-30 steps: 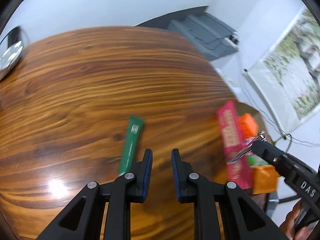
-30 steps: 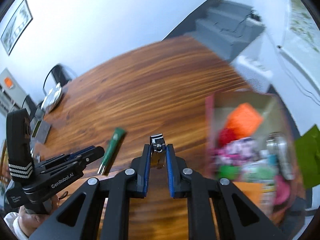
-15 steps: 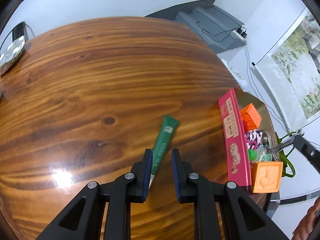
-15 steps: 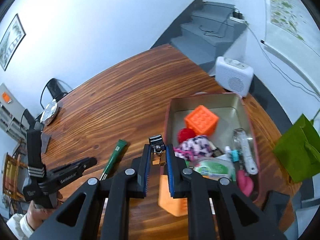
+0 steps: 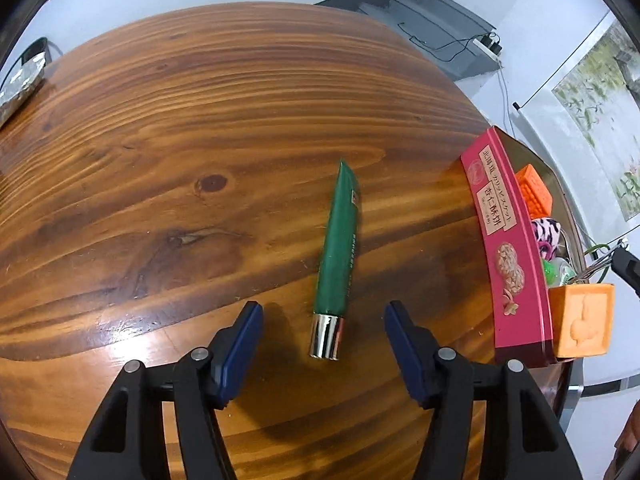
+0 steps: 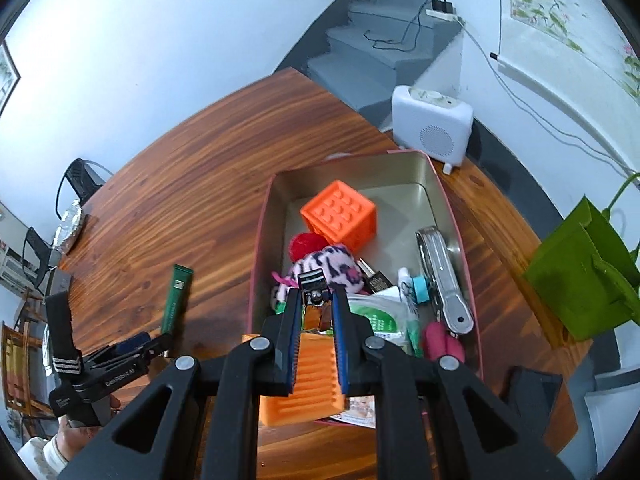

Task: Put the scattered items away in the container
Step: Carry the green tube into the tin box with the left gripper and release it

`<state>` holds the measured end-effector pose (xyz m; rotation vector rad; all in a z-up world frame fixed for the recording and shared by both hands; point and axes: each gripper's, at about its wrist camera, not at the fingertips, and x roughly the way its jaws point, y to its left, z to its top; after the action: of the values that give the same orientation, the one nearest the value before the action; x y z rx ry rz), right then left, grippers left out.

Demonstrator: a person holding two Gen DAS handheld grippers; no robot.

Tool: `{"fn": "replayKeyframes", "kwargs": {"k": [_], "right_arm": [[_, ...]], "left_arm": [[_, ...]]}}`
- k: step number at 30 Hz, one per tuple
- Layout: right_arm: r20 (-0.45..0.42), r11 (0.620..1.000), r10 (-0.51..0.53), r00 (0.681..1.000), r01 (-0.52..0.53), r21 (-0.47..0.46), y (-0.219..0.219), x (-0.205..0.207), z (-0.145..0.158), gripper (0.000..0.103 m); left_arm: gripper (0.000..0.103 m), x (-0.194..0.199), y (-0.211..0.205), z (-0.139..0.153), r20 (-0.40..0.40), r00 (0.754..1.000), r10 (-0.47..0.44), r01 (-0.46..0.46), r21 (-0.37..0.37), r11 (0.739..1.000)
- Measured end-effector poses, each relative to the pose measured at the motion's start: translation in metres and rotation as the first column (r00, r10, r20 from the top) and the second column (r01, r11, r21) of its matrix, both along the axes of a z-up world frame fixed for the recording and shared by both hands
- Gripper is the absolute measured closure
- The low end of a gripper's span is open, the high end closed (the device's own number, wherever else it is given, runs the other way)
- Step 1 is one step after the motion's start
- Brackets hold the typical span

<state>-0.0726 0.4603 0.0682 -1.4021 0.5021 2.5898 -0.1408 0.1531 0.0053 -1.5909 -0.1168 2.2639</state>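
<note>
A green tube (image 5: 338,248) with a silver cap lies on the wooden table (image 5: 200,140). My left gripper (image 5: 322,312) hangs just over the cap end; its jaws are opening, the cap lies between them and the pads do not touch it. In the right wrist view the tube (image 6: 176,296) sits left of the pink tin (image 6: 440,188), with the left gripper (image 6: 156,344) at its near end. My right gripper (image 6: 316,300) is shut on a metal nail clipper (image 6: 314,284) and hovers above the tin's near end. The tin (image 5: 504,232) holds several items.
Inside the tin are an orange cube (image 6: 340,216), a pink patterned plush (image 6: 328,268), a silver tool (image 6: 440,272) and packets. An orange block (image 5: 584,320) leans at its near corner. A white speaker (image 6: 432,128), a green bag (image 6: 580,284) and a foil bundle (image 5: 20,80) stand around.
My left gripper sank toward the tube and its jaws went from shut to wide apart around the cap. My right gripper carried the nail clipper from over the table to over the tin.
</note>
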Motion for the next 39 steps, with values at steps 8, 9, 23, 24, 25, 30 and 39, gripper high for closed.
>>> {"fn": "replayKeyframes", "kwargs": {"k": [8, 9, 23, 24, 25, 30, 39], "right_arm": [[0.024, 1.000, -0.005, 1.000, 0.004, 0.031, 0.005, -0.001, -0.004, 0.087], [0.023, 1.000, -0.008, 1.000, 0.007, 0.028, 0.006, 0.000, -0.004, 0.087], [0.035, 0.999, -0.038, 0.999, 0.038, 0.013, 0.012, 0.006, -0.006, 0.087], [0.033, 0.999, -0.038, 0.999, 0.037, 0.014, 0.012, 0.006, -0.005, 0.087], [0.029, 0.999, -0.037, 0.999, 0.037, 0.015, 0.012, 0.007, -0.005, 0.087], [0.016, 0.999, -0.037, 0.999, 0.037, 0.023, 0.013, 0.007, -0.003, 0.087], [0.009, 0.997, -0.078, 0.997, 0.078, 0.023, 0.027, 0.013, 0.001, 0.087]], "left_arm": [[0.039, 0.001, 0.014, 0.000, -0.031, 0.999, -0.040, 0.038, -0.062, 0.997], [0.039, 0.000, 0.015, 0.000, -0.033, 0.999, -0.040, 0.038, -0.063, 0.997], [0.074, -0.009, 0.021, -0.001, -0.065, 0.997, -0.032, 0.023, -0.128, 0.991], [0.082, -0.009, 0.020, -0.001, -0.065, 0.998, -0.022, 0.013, -0.130, 0.991], [0.082, -0.010, 0.019, -0.001, -0.063, 0.998, -0.015, 0.006, -0.127, 0.992], [0.082, -0.008, 0.014, 0.004, -0.041, 0.999, 0.015, -0.018, -0.076, 0.997], [0.083, 0.005, 0.062, 0.067, -0.106, 0.990, -0.091, 0.099, 0.074, 0.992]]}}
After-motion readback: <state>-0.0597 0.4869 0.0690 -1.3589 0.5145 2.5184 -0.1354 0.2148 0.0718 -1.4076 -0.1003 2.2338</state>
